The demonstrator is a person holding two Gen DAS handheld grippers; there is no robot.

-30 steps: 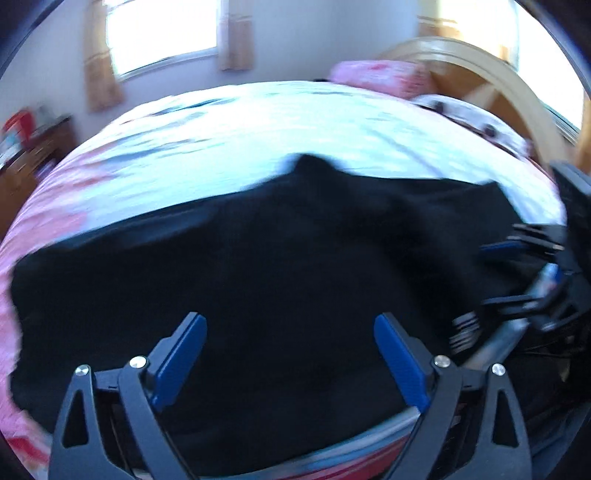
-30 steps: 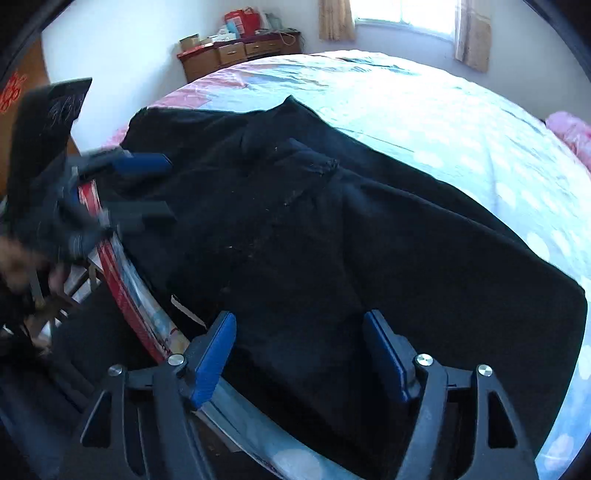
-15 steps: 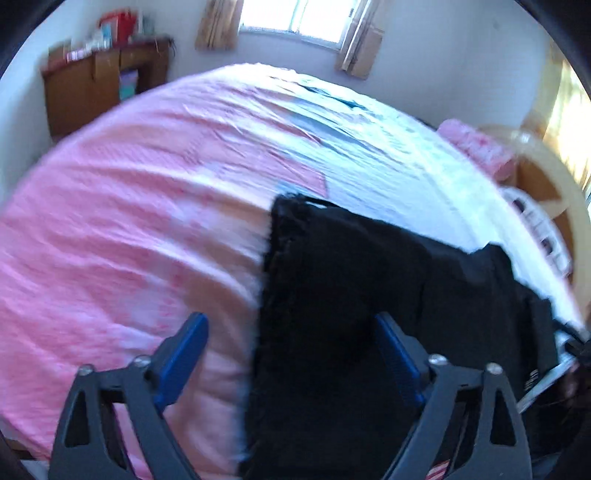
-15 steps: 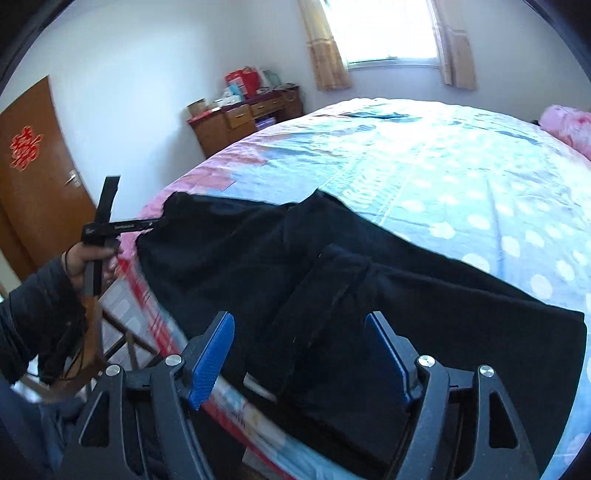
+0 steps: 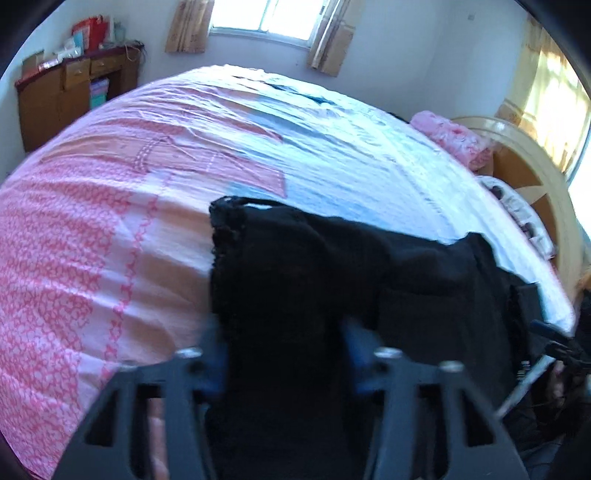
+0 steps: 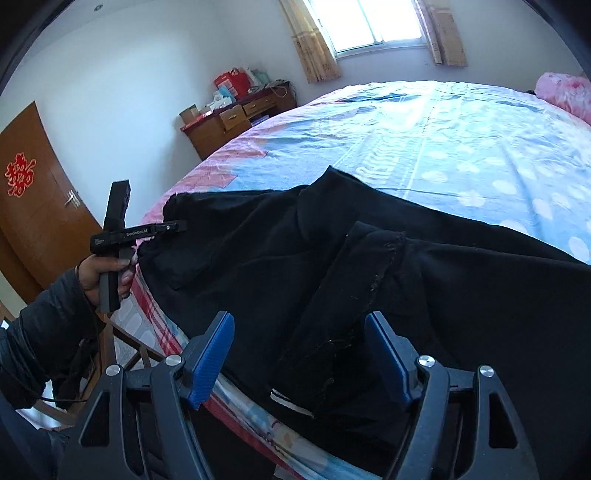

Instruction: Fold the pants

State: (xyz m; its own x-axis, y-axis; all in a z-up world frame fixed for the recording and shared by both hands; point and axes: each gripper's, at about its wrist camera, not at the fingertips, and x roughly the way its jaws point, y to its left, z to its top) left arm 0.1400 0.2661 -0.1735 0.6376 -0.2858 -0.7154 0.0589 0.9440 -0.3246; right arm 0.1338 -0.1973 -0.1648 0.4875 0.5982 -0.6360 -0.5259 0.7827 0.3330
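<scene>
Left wrist view: black pants (image 5: pixel 332 280) lie across the near part of a bed (image 5: pixel 110 229), on a pink and pale-blue patterned sheet. One end of the garment, with a rough edge, sits at mid-frame on the pink part of the sheet. The left gripper (image 5: pixel 286 363) is blurred; its two blue-padded fingers stand on either side of a fold of black cloth, and the cloth fills the gap. Whether they are pinching it or only straddling it, cannot tell. A wooden dresser (image 5: pixel 74 92) with red and teal boxes on top stands at far left, a curtained window (image 5: pixel 266 18) behind the bed, a pink pillow (image 5: pixel 450 138) by the curved wooden headboard (image 5: pixel 532 184). No writing legible here.

Right wrist view: the right gripper (image 6: pixel 299 354) is spread wide, blue pads well apart, holding nothing; it hovers over the pants (image 6: pixel 369 280) near the bed's near edge. A white-striped tag or hem shows at the lowest fold. At left, the person's left hand (image 6: pixel 105 271) grips the other tool's handle; its top bar reads "GenRobot.AI". Its tip sits at the pants' far corner. A brown door (image 6: pixel 33 206) carries a red double-happiness paper cutout (image 6: pixel 20 173).
</scene>
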